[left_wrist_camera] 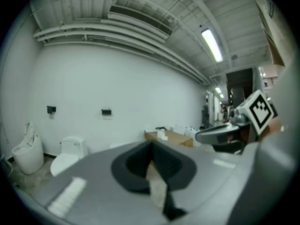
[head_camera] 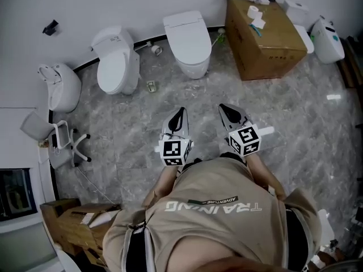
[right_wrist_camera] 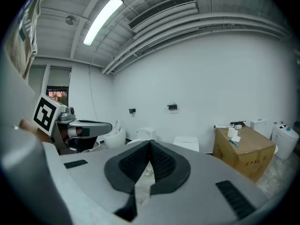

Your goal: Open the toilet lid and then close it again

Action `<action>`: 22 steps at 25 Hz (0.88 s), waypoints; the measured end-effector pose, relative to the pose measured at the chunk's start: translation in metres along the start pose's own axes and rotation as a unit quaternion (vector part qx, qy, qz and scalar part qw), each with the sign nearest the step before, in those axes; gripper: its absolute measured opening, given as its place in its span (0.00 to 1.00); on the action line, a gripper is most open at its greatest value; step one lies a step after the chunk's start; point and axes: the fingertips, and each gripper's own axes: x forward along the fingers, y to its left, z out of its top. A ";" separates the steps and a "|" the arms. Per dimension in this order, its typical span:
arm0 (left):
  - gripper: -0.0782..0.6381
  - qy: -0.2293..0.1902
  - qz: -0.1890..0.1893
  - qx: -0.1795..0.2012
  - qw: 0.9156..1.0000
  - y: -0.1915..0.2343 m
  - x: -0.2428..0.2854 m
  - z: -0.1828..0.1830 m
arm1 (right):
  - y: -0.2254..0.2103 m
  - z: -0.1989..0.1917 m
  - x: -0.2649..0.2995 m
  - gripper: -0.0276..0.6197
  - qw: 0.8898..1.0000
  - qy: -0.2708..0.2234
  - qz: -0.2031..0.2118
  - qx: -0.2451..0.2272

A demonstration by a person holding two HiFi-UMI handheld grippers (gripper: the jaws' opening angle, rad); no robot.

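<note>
Against the far wall, well apart from the person, stands a white toilet (head_camera: 190, 50) with its lid (head_camera: 183, 22) down, between a rounder toilet (head_camera: 116, 64) and a cardboard box (head_camera: 264, 35). It is probably the one meant. The left tongs (head_camera: 180, 113) and right tongs (head_camera: 226, 109) are both pressed together and empty. Step close first, then catch the lid's front edge from below and lift slowly.

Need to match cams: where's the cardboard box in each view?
Head view: cardboard box, upper right by the wall.
Left gripper view: box, just right of centre.
Right gripper view: box, right side, below centre.
Shared landmark: white tank toilet, left of the box everywhere.
</note>
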 end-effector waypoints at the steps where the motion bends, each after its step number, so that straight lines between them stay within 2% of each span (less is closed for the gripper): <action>1: 0.11 0.001 -0.001 -0.003 1.000 0.004 0.000 -0.003 | 0.001 -0.002 0.002 0.06 1.000 0.004 -0.004 0.000; 6: 0.11 0.015 -0.014 -0.014 1.000 0.012 0.006 -0.026 | 0.009 -0.021 0.006 0.06 1.000 0.022 -0.017 0.010; 10: 0.11 0.033 -0.029 -0.023 0.999 0.005 0.025 -0.034 | -0.002 -0.031 0.011 0.06 0.998 0.044 -0.032 -0.014; 14: 0.11 0.031 -0.033 -0.013 0.999 0.005 0.054 -0.025 | -0.025 -0.030 0.029 0.06 0.999 0.039 -0.031 0.001; 19: 0.11 0.030 -0.019 0.003 0.999 0.015 0.102 -0.001 | -0.072 -0.014 0.062 0.06 0.999 0.032 -0.012 0.005; 22: 0.11 0.028 -0.008 0.012 0.999 0.014 0.126 0.005 | -0.097 -0.018 0.078 0.06 0.999 0.035 0.001 0.011</action>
